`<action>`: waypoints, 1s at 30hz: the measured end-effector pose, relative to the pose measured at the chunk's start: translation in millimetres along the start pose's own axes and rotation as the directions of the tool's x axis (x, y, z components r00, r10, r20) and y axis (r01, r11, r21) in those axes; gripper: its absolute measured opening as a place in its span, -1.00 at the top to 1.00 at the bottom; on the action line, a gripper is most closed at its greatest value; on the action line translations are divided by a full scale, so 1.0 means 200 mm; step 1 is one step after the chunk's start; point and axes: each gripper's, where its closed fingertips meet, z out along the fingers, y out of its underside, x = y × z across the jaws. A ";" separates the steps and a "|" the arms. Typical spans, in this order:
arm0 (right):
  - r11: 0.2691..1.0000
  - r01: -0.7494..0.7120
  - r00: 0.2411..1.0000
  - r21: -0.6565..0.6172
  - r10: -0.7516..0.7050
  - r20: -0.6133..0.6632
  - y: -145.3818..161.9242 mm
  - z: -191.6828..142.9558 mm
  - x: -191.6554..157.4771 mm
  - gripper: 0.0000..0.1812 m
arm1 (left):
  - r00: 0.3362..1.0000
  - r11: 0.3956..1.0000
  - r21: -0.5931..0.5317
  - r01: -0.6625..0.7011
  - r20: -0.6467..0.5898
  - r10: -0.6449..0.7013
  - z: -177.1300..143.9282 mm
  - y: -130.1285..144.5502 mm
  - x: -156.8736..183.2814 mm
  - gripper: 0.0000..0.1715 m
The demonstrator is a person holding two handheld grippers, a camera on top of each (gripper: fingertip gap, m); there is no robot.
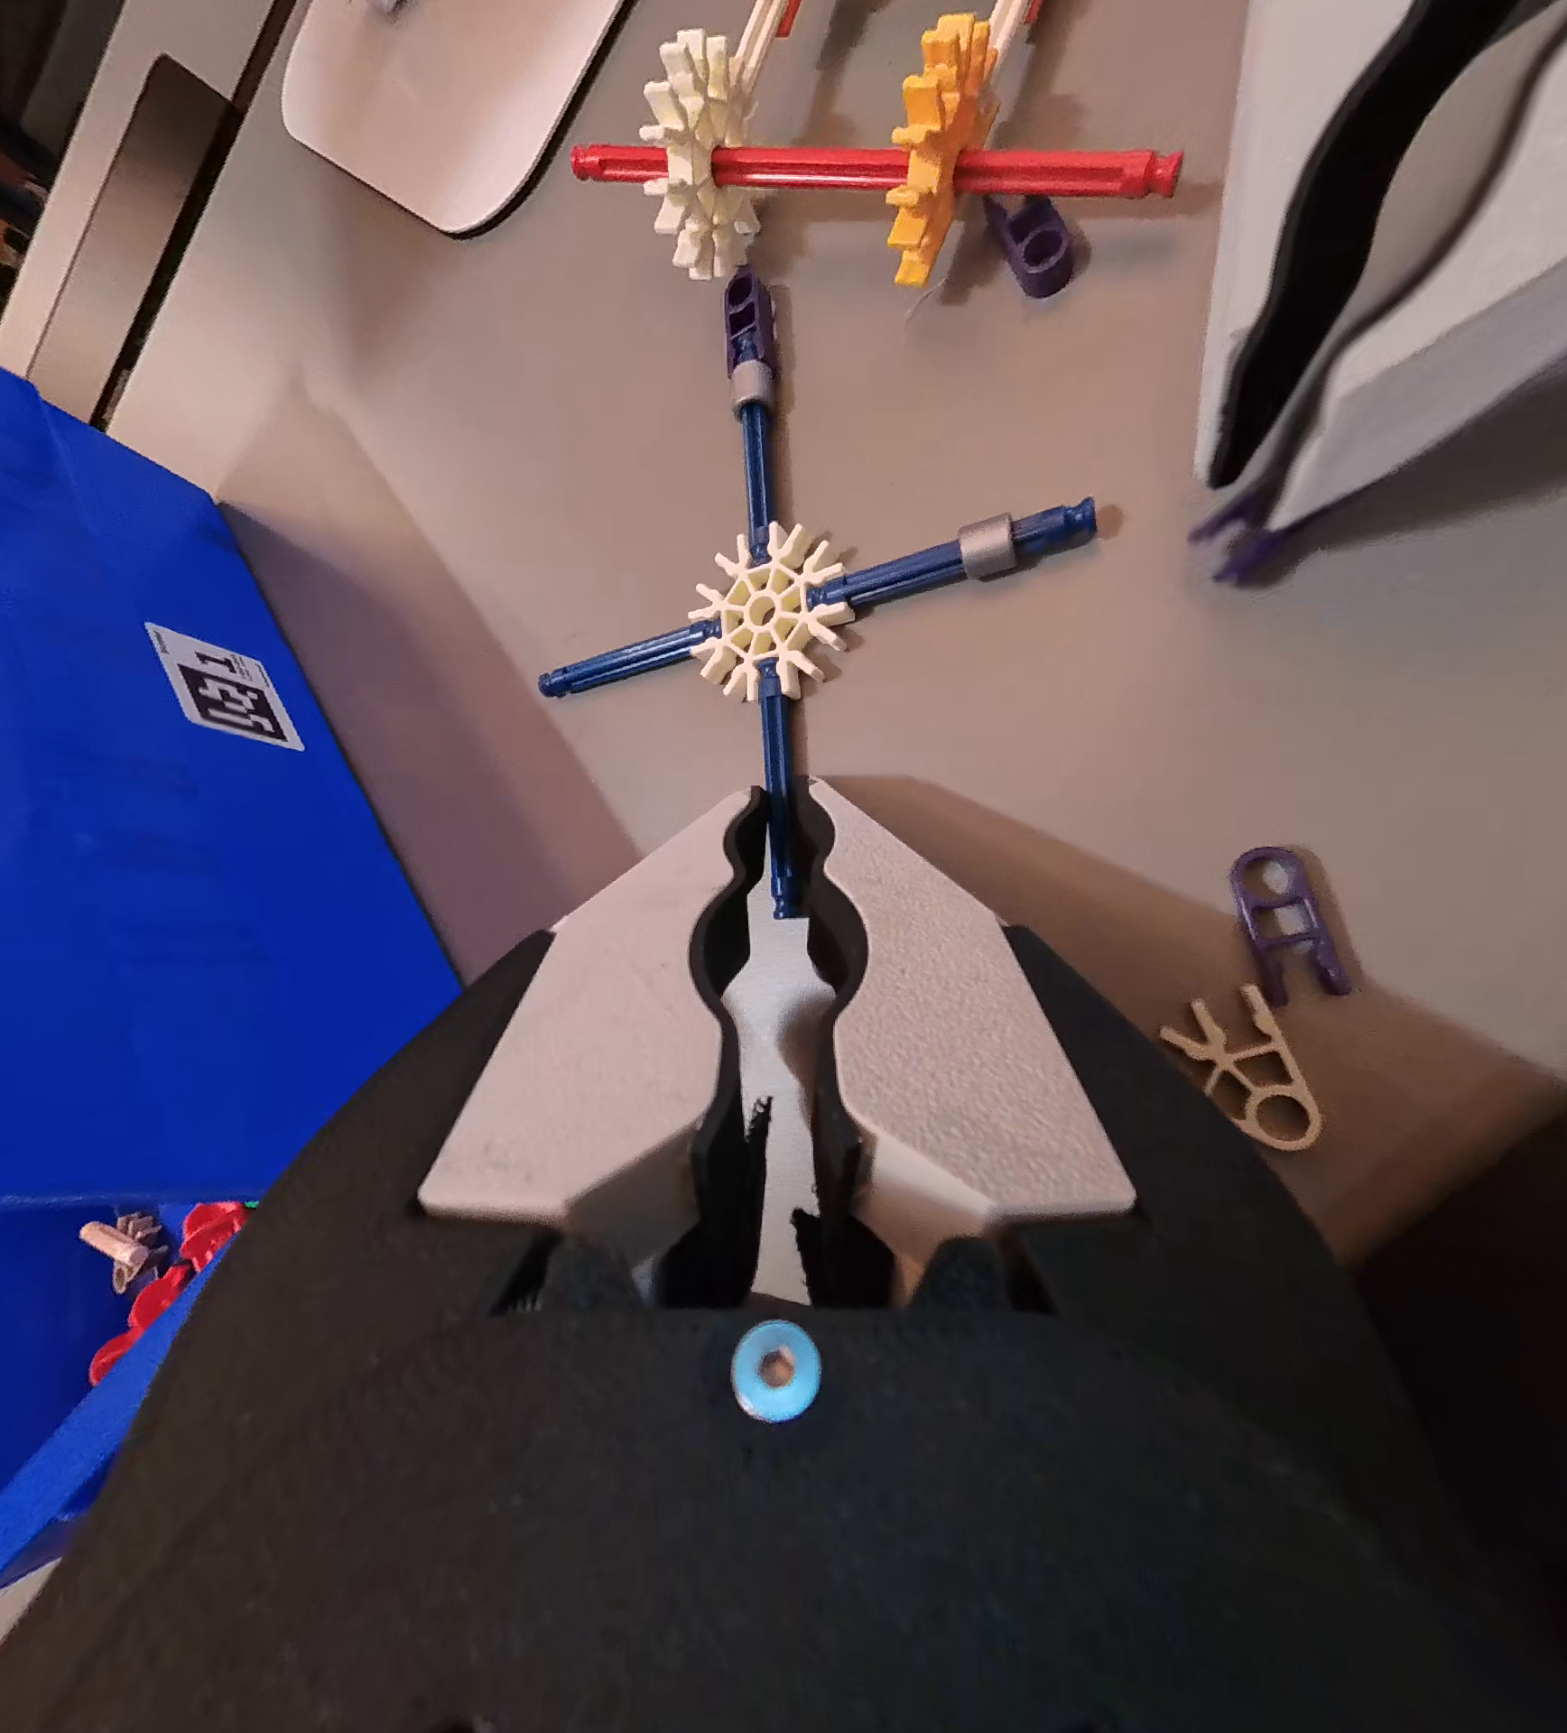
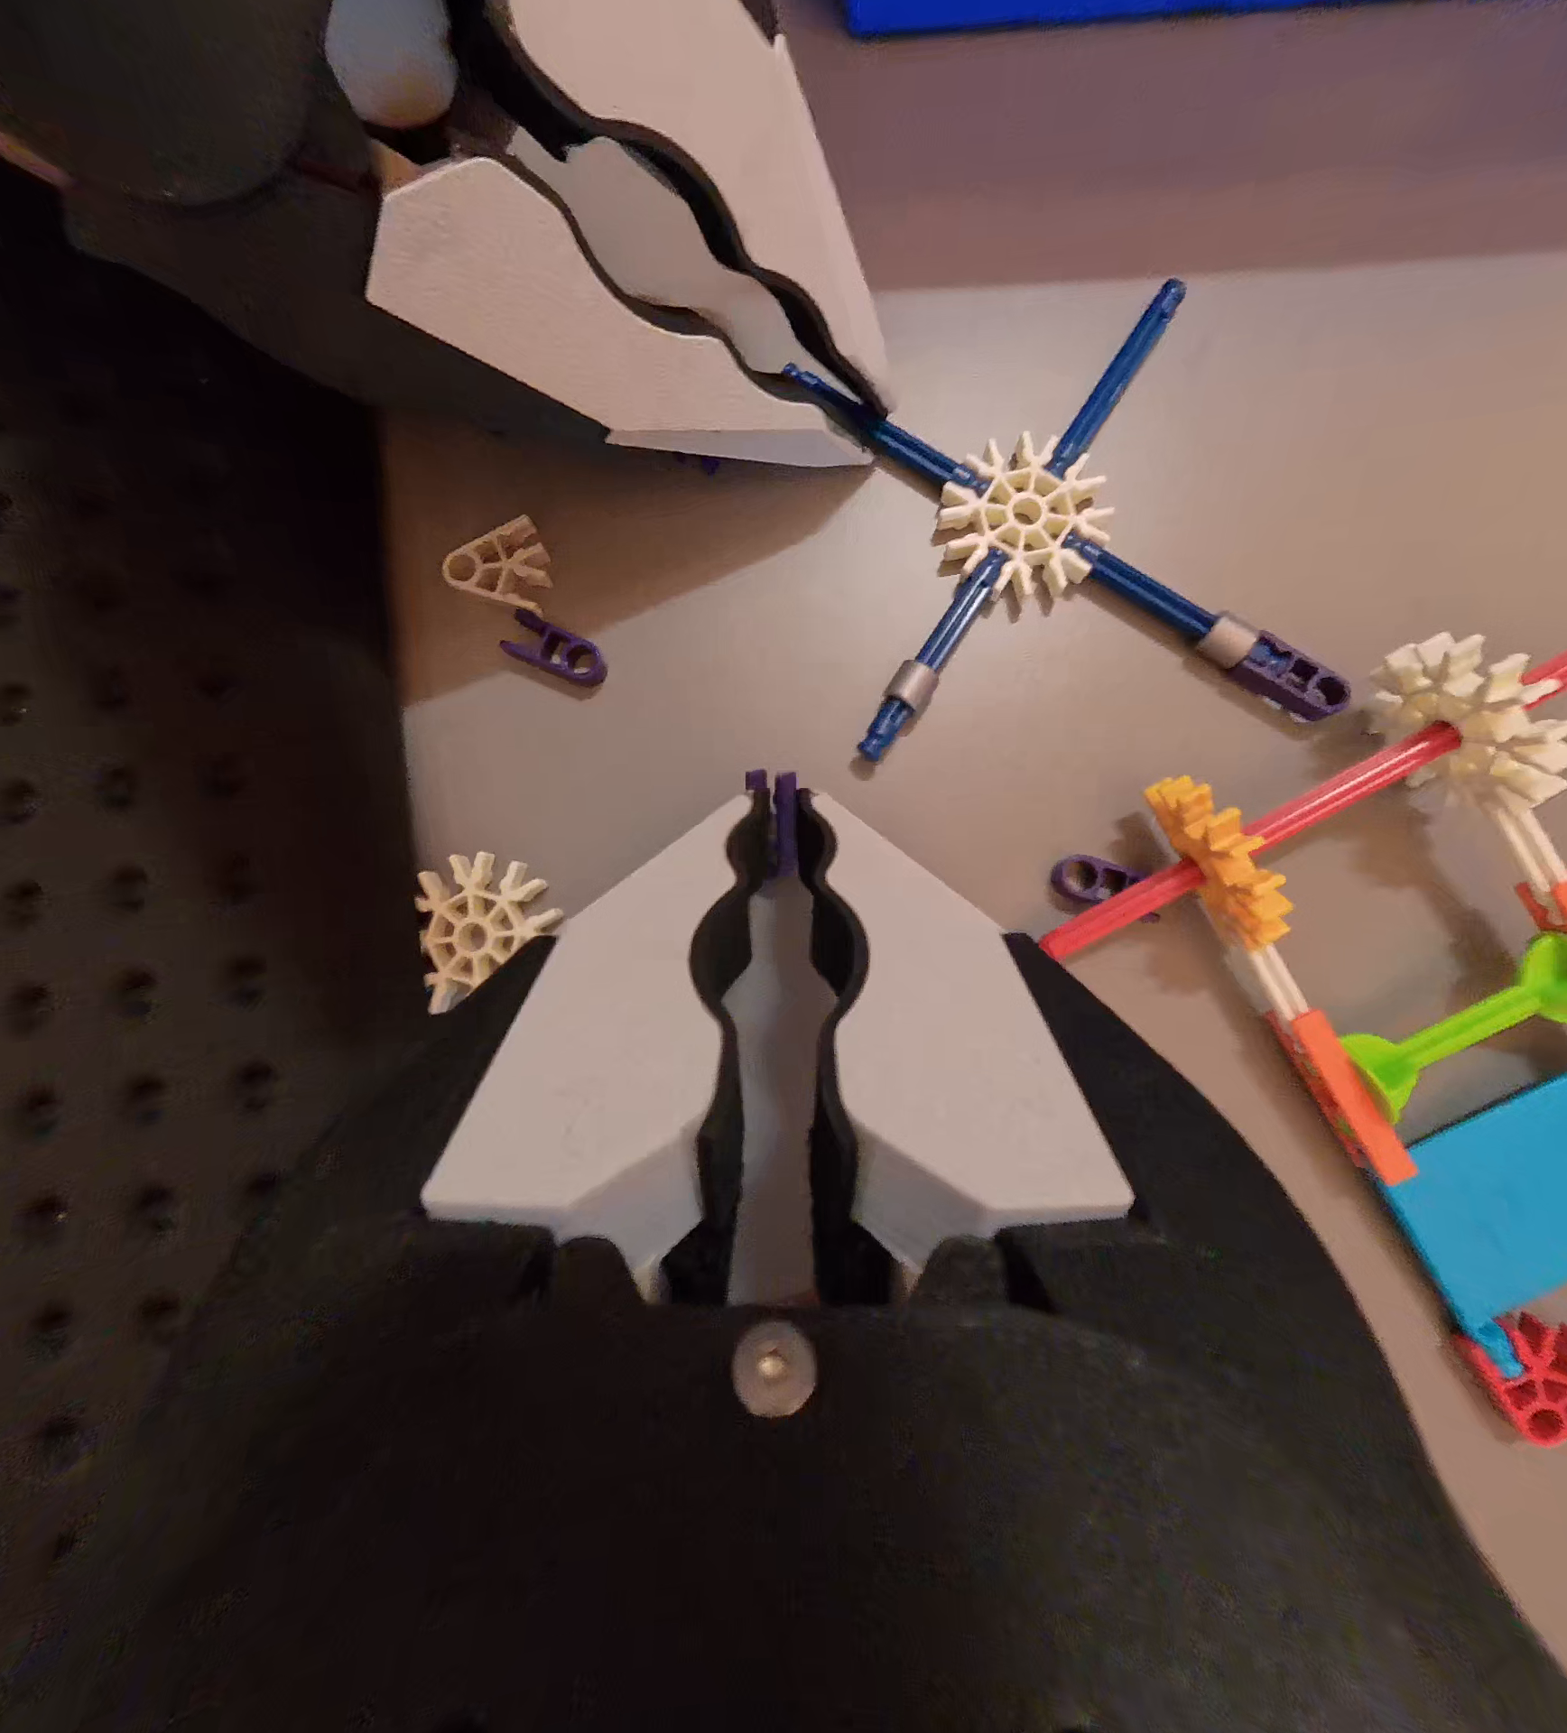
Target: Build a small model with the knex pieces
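A cross of blue rods (image 1: 761, 525) plugged into a cream snowflake connector (image 1: 768, 611) lies on the beige table. My left gripper (image 1: 782, 806) is shut on the near blue rod's end. The far rod carries a grey sleeve and a purple clip (image 1: 747, 319); the right rod carries a grey sleeve (image 1: 988, 548). In the right wrist view the same cross (image 2: 1024, 514) lies ahead, with the left gripper (image 2: 859, 403) on its upper-left rod. My right gripper (image 2: 782, 797) is shut on a small purple clip (image 2: 784, 825), just short of the sleeved rod's free end (image 2: 873, 743).
A blue bin (image 1: 104, 844) stands left. A red rod with cream and orange gears (image 1: 873, 169) belongs to a colourful toy frame (image 2: 1464, 1078) at the right. Loose purple clips (image 1: 1288, 924) (image 2: 555, 652), tan connectors (image 1: 1249, 1078) (image 2: 498, 563) and a cream snowflake (image 2: 475, 924) lie about. Tip to tip, the grippers are about 9 cm apart. From the right gripper's tips to the cream snowflake (image 2: 475, 924) is close to 7 cm.
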 end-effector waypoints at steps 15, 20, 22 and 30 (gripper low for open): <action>0.998 0.037 0.998 -0.048 -0.040 -0.055 0.02 0.02 0.02 0.92 | 1.000 1.000 -0.007 -0.021 -0.006 0.021 -0.01 -0.01 0.02 0.97; 0.996 -0.090 0.993 0.018 0.092 -0.071 -0.01 -0.02 0.10 0.93 | 0.999 0.999 -0.015 -0.031 0.008 0.031 -0.01 -0.01 0.03 0.97; 0.995 -0.098 0.993 0.000 0.097 -0.066 0.01 0.00 0.09 0.92 | 0.999 0.999 -0.016 -0.035 0.006 0.035 -0.01 -0.02 0.04 0.97; 0.996 -0.091 0.991 -0.025 0.088 -0.098 0.01 0.02 0.10 0.92 | 0.998 0.998 -0.025 -0.056 0.008 0.056 -0.02 -0.02 0.05 0.95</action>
